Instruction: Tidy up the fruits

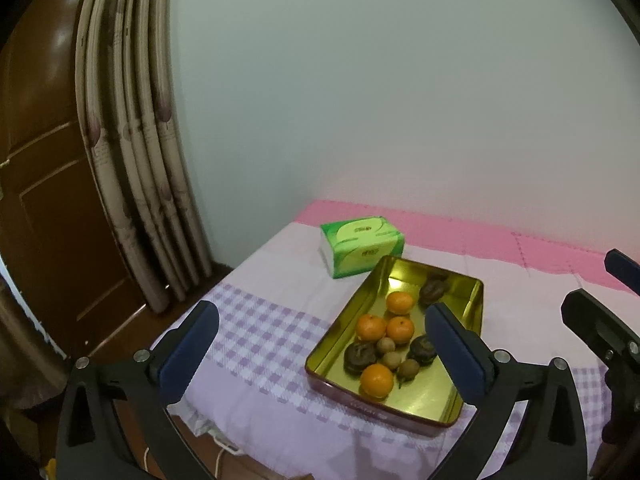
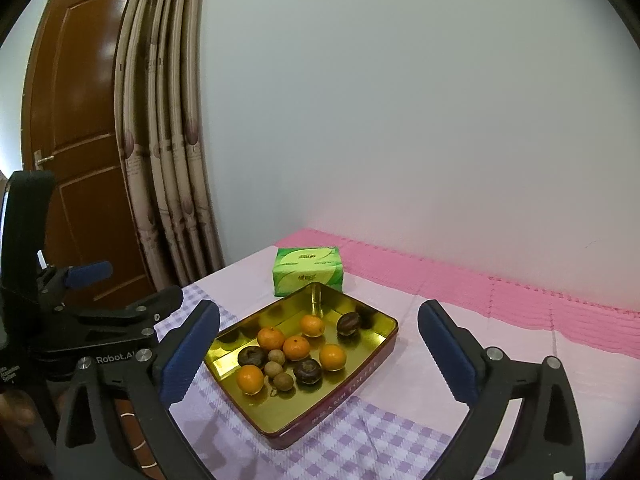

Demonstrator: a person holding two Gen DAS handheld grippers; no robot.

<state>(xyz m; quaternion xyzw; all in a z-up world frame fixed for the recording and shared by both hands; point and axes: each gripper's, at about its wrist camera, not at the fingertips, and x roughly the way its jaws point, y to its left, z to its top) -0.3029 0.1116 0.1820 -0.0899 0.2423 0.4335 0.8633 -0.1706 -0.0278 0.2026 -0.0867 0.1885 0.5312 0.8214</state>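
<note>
In the left wrist view the blue finger pad (image 1: 456,350) is covering part of one dark fruit (image 1: 423,349) and the tin's (image 1: 400,420) right wall. The right gripper (image 1: 600,304) is running off the frame's edge. The lettering along the tin's side (image 2: 344,394) is staying too blurred to read.

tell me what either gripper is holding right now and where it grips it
Nothing is held. The left gripper and right gripper both stand open and empty, above the bed; the fruits lie loose in the gold tin.
</note>
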